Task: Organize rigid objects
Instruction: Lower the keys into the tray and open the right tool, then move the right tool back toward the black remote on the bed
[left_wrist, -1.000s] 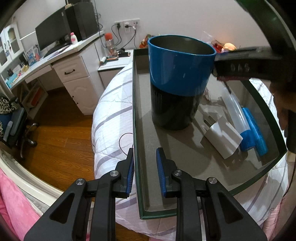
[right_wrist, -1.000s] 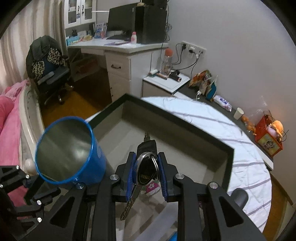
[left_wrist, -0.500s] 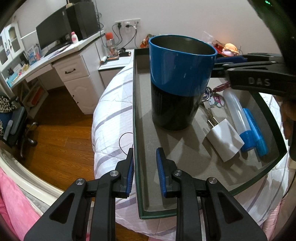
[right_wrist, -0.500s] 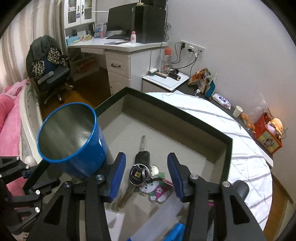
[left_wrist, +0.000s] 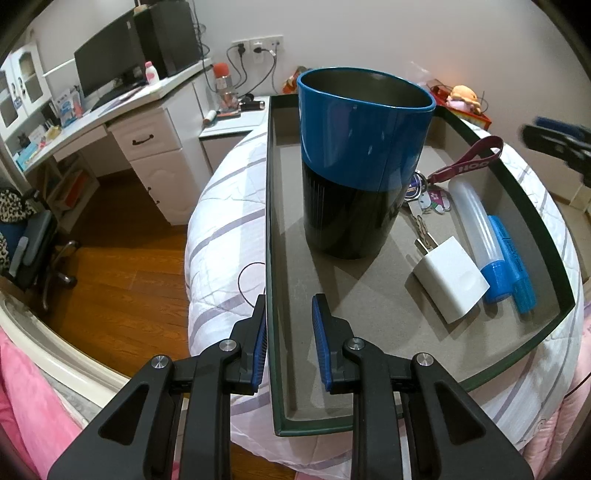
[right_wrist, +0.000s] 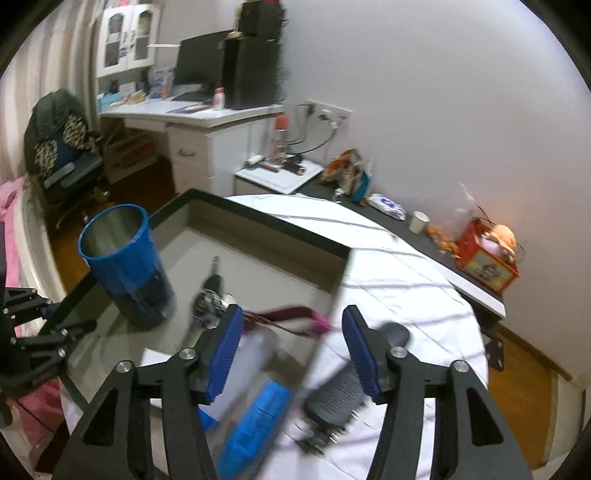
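Note:
A dark green tray (left_wrist: 271, 236) lies on a striped bed. In it stand a blue and black cup (left_wrist: 360, 162), a white charger (left_wrist: 448, 282), a clear tube with a blue cap (left_wrist: 476, 229), a blue marker (left_wrist: 511, 258) and a key bunch with a maroon strap (left_wrist: 467, 162). My left gripper (left_wrist: 288, 332) straddles the tray's near left wall, jaws a little apart. My right gripper (right_wrist: 291, 350) is open and empty above the tray's right edge; the keys (right_wrist: 212, 301) lie ahead of it. A dark hairbrush (right_wrist: 340, 395) lies on the bed below it.
A white desk (left_wrist: 147, 122) with a monitor stands to the left, with a nightstand (left_wrist: 236, 118) next to it. A red box with a toy (right_wrist: 487, 254) sits on a dark ledge by the wall. Wooden floor (left_wrist: 110, 266) lies beyond the bed.
My right gripper opened and let the keys go into the tray beside the cup, then drew back to the right and up. The left gripper has not moved.

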